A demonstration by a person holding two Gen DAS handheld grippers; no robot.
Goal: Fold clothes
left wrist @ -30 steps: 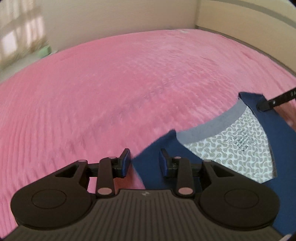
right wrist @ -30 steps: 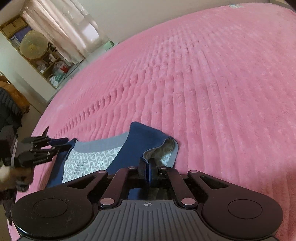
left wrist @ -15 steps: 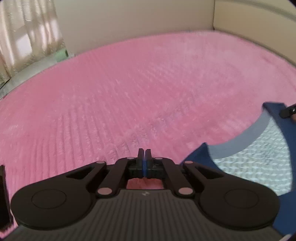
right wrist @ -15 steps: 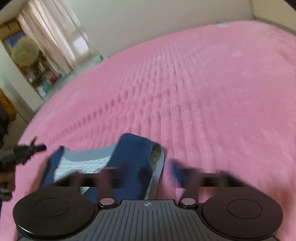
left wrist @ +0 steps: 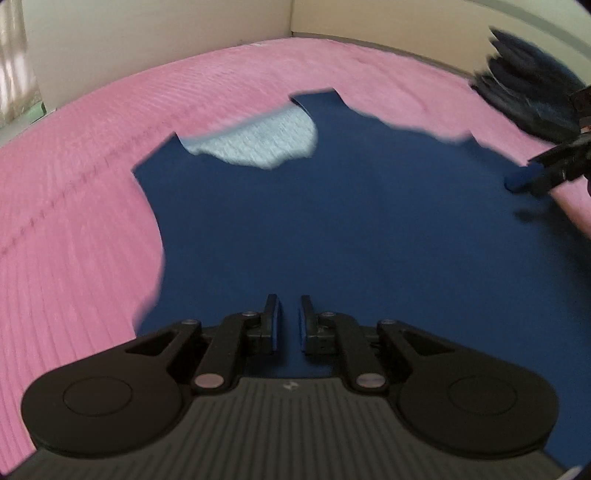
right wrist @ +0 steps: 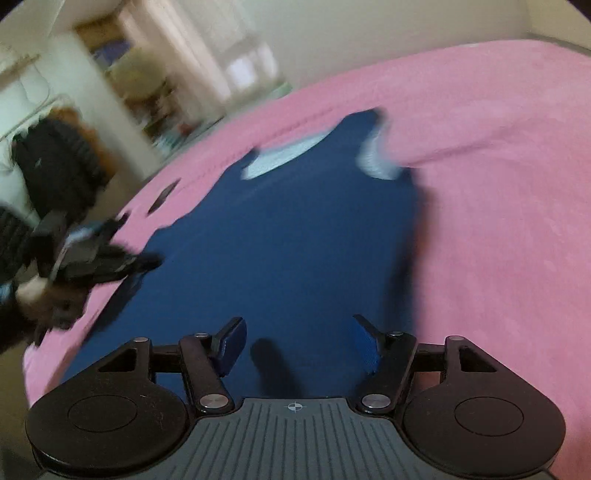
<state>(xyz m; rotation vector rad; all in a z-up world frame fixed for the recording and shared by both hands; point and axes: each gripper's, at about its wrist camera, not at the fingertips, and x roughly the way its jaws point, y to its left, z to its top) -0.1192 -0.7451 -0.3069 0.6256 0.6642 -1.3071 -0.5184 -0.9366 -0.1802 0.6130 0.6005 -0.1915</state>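
A navy blue sleeveless top (left wrist: 332, 229) with a grey neckline (left wrist: 258, 144) lies spread flat on the pink bed; it also shows in the right wrist view (right wrist: 288, 240). My left gripper (left wrist: 288, 323) hovers over the near part of the top, its jaws a small gap apart and empty. My right gripper (right wrist: 299, 343) is wide open and empty above the top's near end. Each gripper shows blurred at the edge of the other's view, the right one (left wrist: 535, 177) and the left one (right wrist: 110, 258).
The pink ribbed blanket (left wrist: 74, 221) covers the whole bed. Cream walls (left wrist: 166, 33) stand behind it. A window with curtains and cluttered shelves (right wrist: 177, 85) are at the far left. Dark clothing (right wrist: 48, 162) hangs at the left.
Both grippers have let go and pulled back from the collar end to the top's near end. The right jaws opened wide; the left jaws, shut half a second ago, now stand slightly apart.
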